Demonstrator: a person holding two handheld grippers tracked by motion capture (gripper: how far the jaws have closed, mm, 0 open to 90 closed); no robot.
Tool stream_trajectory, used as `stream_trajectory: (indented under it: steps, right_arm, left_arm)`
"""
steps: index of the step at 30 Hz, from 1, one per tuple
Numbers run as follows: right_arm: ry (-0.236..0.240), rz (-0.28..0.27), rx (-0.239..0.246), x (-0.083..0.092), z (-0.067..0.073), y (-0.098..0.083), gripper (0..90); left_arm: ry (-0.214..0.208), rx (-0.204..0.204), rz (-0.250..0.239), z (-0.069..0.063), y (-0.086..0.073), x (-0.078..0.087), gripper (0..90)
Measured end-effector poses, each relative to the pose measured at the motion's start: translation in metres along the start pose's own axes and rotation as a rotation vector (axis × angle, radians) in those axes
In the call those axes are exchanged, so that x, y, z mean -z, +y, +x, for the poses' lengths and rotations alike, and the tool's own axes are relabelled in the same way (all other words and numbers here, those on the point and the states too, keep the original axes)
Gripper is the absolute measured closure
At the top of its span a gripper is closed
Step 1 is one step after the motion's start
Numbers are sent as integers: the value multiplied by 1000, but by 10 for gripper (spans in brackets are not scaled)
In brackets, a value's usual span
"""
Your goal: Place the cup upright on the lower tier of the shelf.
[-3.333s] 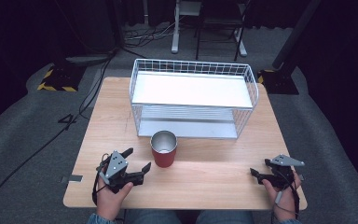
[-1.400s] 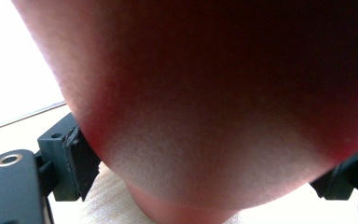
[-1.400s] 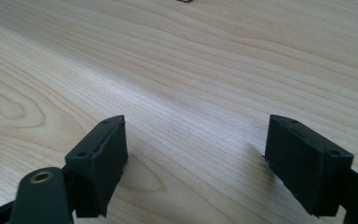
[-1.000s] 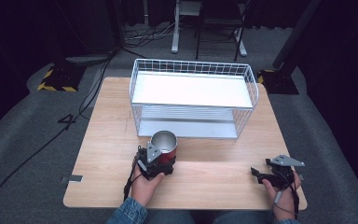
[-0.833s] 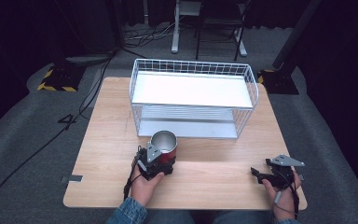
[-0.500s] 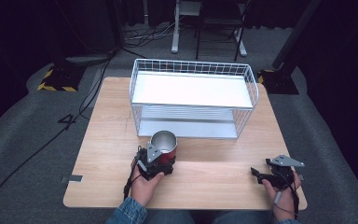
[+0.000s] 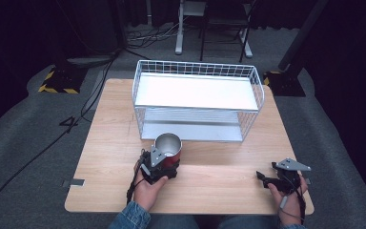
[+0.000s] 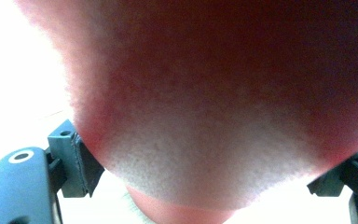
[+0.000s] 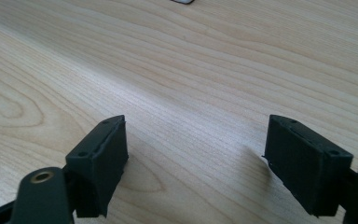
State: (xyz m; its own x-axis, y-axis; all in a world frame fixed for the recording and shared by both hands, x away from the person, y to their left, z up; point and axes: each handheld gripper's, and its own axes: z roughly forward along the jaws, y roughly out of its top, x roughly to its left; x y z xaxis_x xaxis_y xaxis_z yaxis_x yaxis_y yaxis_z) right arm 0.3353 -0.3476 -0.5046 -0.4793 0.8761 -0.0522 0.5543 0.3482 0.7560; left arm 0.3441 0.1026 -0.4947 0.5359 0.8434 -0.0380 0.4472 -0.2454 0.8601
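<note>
A red cup with a shiny metal inside stands upright on the wooden table, just in front of the wire rack. My left gripper reaches it from the near side, its jaws around the cup's lower body. In the left gripper view the blurred red cup sits between the pads, which press its two sides. My right gripper rests low at the table's front right corner. It is open, with bare wood between its jaws.
A white wire rack with an upper white shelf and a lower shelf stands across the back half of the table. Dark floor with cables and chair legs lies beyond. Bare tabletop stretches between the two grippers.
Since 3.3 s ago my left gripper has moved right and forward from the front left corner to the cup and closed around it. Over the last second nothing has moved.
</note>
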Motion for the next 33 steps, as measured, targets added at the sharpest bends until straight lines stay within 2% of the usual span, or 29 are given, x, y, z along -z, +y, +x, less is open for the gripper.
stream_trajectory:
  steps: [2, 3, 6, 8, 9, 14, 22, 28, 30, 33]
  right_arm:
    - [1, 0, -1, 0, 0, 0, 216]
    - [2, 0, -1, 0, 0, 0, 217]
    - [7, 2, -5, 0, -1, 0, 217]
    - [9, 4, -7, 0, -1, 0, 217]
    - [27, 12, -32, -1, -4, 0, 214]
    - [29, 15, -41, -2, -5, 1, 211]
    - [29, 16, -39, -2, -5, 1, 211]
    - [28, 16, -39, -2, -5, 1, 211]
    - [29, 16, -38, -2, -5, 1, 211]
    - [29, 16, -39, -2, -5, 1, 211]
  left_arm:
    - [0, -1, 0, -1, 2, 1, 165]
    - [5, -19, -2, -2, 5, 3, 165]
    - [0, -32, -2, -4, 11, 5, 165]
    - [-1, -27, -9, -5, 12, 5, 165]
    - [-11, -32, -3, -6, 15, 6, 165]
    - [-30, -41, 7, -7, 23, 6, 165]
    - [-35, -63, -7, -4, 47, 7, 165]
    - [-63, -27, -14, -2, 56, 3, 165]
    - [-62, -34, -12, -1, 57, 2, 165]
    - [-59, -16, -22, 0, 61, -3, 165]
